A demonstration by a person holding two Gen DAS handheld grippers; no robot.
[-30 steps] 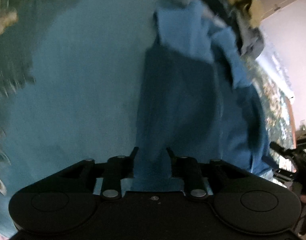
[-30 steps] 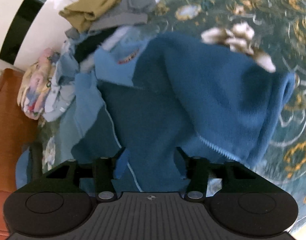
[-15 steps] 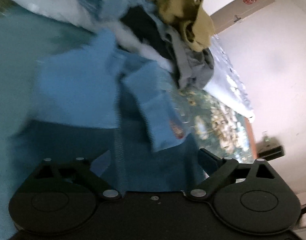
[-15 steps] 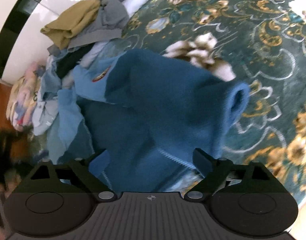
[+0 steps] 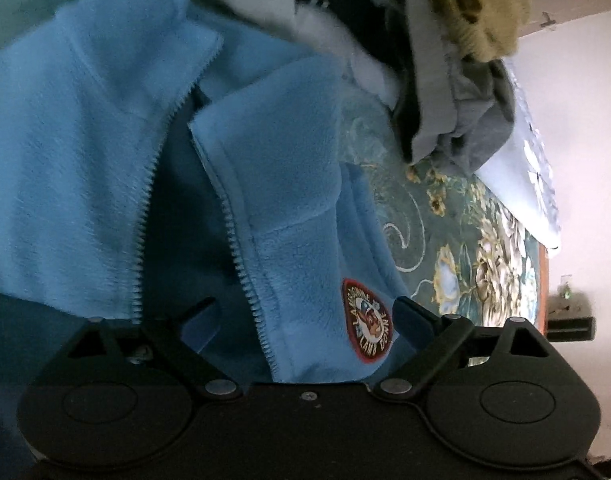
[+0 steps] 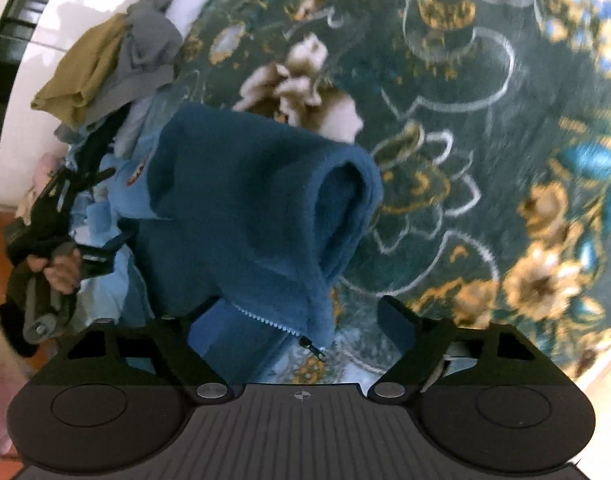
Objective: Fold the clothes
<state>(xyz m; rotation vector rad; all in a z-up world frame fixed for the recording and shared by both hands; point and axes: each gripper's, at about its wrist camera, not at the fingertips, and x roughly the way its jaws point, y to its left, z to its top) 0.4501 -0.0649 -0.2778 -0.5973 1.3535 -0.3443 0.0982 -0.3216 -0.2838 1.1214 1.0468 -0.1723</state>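
A blue fleece zip jacket lies on a floral bedspread. In the left wrist view its light-blue collar and chest (image 5: 289,184) with a red badge (image 5: 367,320) fill the frame, zipper open. My left gripper (image 5: 305,308) is open, its fingers spread just above the fleece. In the right wrist view the dark-blue part of the jacket (image 6: 249,208) lies folded over, with the zipper pull (image 6: 309,346) at its near edge. My right gripper (image 6: 301,312) is open over that edge. The left gripper and the hand holding it (image 6: 57,256) show at the left.
A heap of other clothes, olive (image 5: 489,8) and grey (image 5: 457,112), lies beyond the collar; it also shows in the right wrist view (image 6: 105,68). The dark green floral bedspread (image 6: 465,140) spreads to the right. A white wall (image 5: 585,120) and a bed edge are at the right.
Both grippers were shut on the jacket a second ago and have opened, letting it go. The left has moved up to the collar; the right has drawn back toward the jacket's zipper edge.
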